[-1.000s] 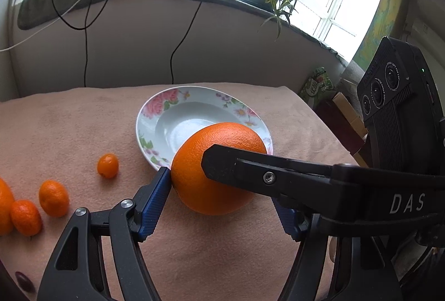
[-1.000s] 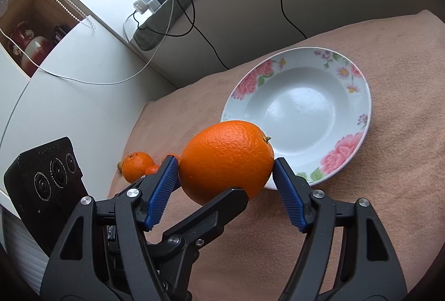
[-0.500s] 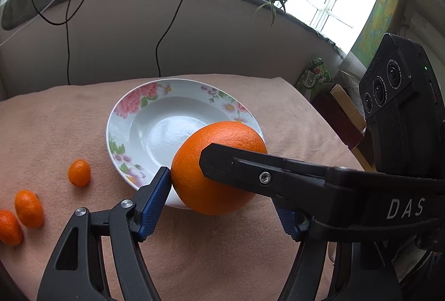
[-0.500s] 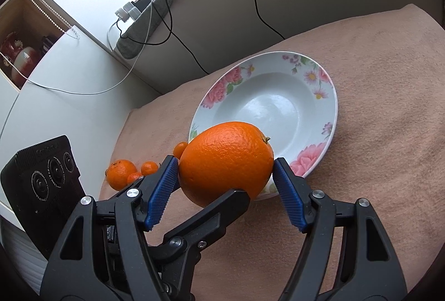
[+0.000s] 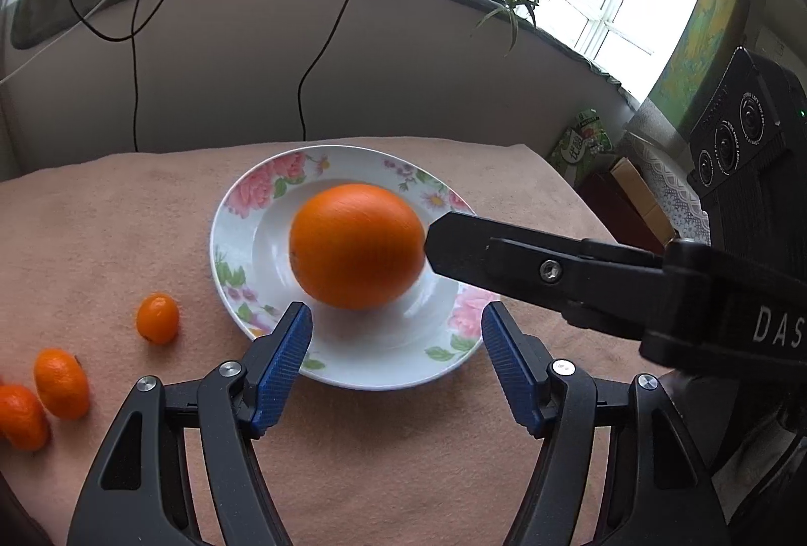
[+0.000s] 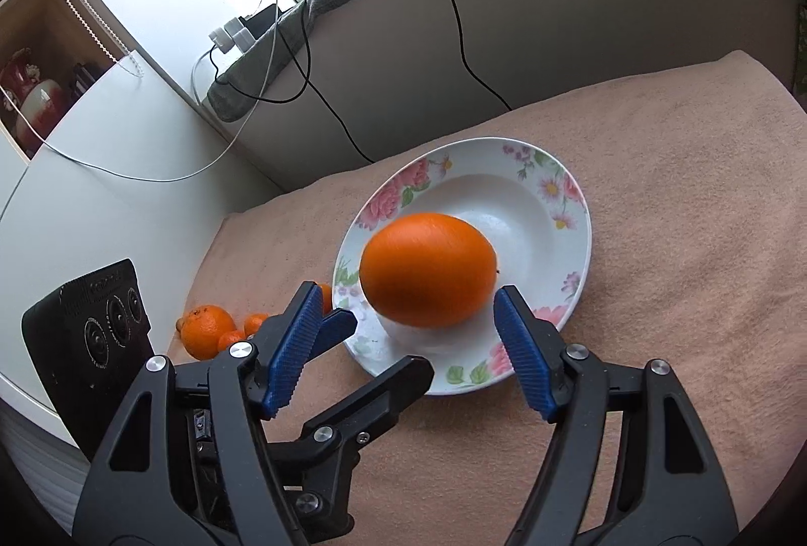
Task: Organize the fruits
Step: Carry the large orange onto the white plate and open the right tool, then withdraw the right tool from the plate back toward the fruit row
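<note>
The big orange (image 5: 357,246) sits in the flowered plate (image 5: 237,213), just beyond both the left gripper (image 5: 396,364) and the right gripper (image 6: 408,352), each half-open and empty, while the small fruits (image 5: 60,382) lie left, nearer the left gripper.

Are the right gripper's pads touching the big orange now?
Apart. In the right wrist view the right gripper stands open, white plate showing between each blue pad and the orange, which sits in the plate.
</note>
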`<state>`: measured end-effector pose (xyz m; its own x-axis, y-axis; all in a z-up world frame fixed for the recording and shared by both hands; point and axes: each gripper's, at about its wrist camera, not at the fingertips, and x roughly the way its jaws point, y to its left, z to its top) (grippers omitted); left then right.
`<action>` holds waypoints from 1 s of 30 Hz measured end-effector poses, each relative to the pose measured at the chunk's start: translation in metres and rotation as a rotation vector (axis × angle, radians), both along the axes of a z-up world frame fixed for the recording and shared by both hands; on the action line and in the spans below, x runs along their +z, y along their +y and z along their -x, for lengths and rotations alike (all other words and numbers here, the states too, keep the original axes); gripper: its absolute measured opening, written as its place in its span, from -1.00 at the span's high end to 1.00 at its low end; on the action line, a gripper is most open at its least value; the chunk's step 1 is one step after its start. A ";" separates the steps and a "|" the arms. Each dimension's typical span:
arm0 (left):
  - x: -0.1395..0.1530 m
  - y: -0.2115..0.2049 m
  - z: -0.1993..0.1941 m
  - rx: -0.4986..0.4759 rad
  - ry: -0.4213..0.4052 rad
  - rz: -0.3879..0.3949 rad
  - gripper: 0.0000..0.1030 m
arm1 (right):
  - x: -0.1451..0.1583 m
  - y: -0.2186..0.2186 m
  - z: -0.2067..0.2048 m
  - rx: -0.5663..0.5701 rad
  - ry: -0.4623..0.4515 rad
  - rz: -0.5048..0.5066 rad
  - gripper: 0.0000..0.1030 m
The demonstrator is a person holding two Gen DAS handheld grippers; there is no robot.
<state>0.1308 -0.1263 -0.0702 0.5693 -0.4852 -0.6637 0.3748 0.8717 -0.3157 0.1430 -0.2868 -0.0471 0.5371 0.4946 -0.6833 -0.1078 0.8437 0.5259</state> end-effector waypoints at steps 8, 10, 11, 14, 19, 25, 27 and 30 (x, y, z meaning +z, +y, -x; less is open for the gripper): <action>0.006 0.013 0.003 0.029 -0.015 0.006 -0.35 | 0.003 0.001 0.007 -0.003 -0.027 0.024 -0.52; 0.007 0.015 0.005 0.034 -0.021 0.004 -0.35 | 0.006 0.002 0.009 -0.003 -0.045 0.038 -0.58; 0.008 0.016 0.006 0.035 -0.024 0.004 -0.36 | 0.008 0.002 0.010 -0.003 -0.052 0.044 -0.58; 0.010 0.017 0.009 0.041 -0.031 0.002 -0.37 | 0.012 0.002 0.013 -0.011 -0.072 0.052 -0.60; 0.010 0.021 0.014 0.061 -0.040 -0.005 -0.57 | 0.017 0.003 0.019 -0.011 -0.100 0.065 -0.78; 0.010 0.031 0.022 0.085 -0.041 0.002 -0.56 | 0.021 0.008 0.027 0.009 -0.122 0.088 -0.79; 0.011 0.035 0.027 0.094 -0.050 -0.003 -0.57 | 0.022 0.011 0.029 0.018 -0.130 0.092 -0.80; 0.013 0.043 0.034 0.114 -0.067 -0.009 -0.57 | 0.025 0.016 0.032 0.039 -0.150 0.093 -0.80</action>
